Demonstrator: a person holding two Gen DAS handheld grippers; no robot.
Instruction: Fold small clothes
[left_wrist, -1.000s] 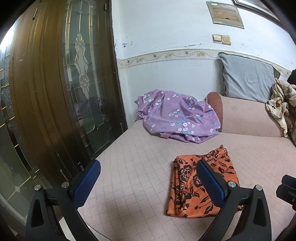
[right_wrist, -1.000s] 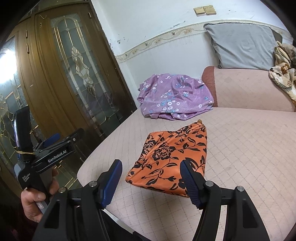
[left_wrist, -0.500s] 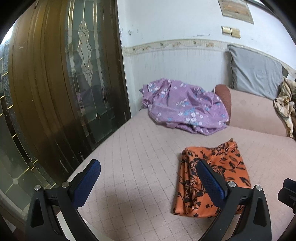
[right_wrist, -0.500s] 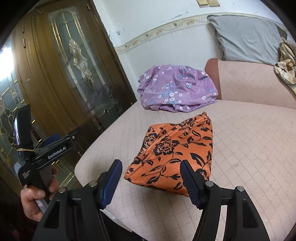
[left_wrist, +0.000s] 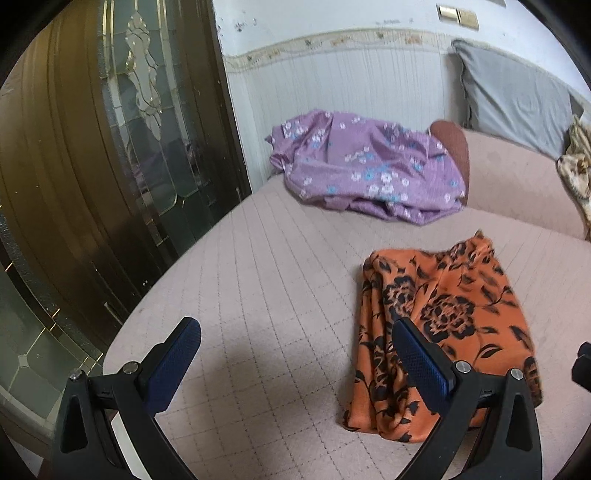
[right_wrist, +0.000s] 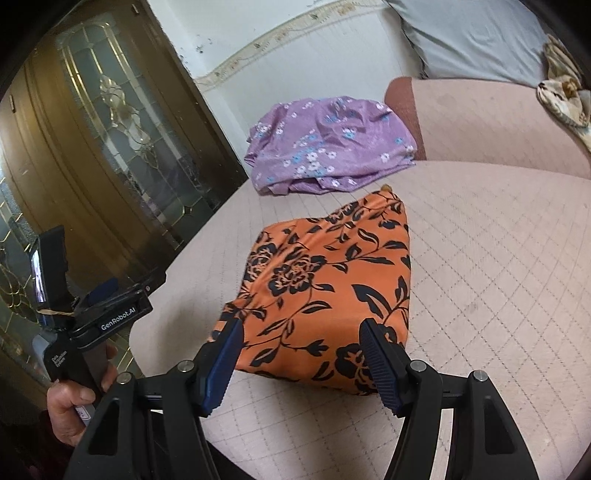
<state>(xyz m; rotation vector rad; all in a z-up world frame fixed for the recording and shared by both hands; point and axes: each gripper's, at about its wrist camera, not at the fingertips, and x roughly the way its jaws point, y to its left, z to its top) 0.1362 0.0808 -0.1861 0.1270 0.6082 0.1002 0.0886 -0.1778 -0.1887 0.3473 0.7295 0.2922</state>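
A folded orange cloth printed with black flowers (right_wrist: 325, 280) lies flat on the pale pink quilted bed cover (left_wrist: 258, 295), close to the bed's near edge and a little in from its left edge, where the cover curves down beside a dark wooden door with leaded glass panels (left_wrist: 122, 155). The right gripper (right_wrist: 301, 360), black with blue ribbed pads, hangs over the near hem of that cloth with its jaws standing apart; the cloth shows between the pads, but they do not press on it. The left gripper (left_wrist: 295, 362) is also spread wide and holds nothing: its left finger is over bare cover, and its right finger (left_wrist: 421, 365) overlaps the left side of the orange cloth in the left wrist view. The person's left hand (right_wrist: 79, 402) grips its black handle at the bed's left edge. Farther back, against the white wall at the far left corner of the bed, sits a crumpled purple garment with small white and blue flowers (left_wrist: 365, 173), well apart from the orange cloth. Beside it a pink bolster with a brown end (right_wrist: 491, 122) runs along the far edge, with a grey pillow (left_wrist: 517, 99) propped behind it and a cream patterned blanket (right_wrist: 565, 96) at the far right.
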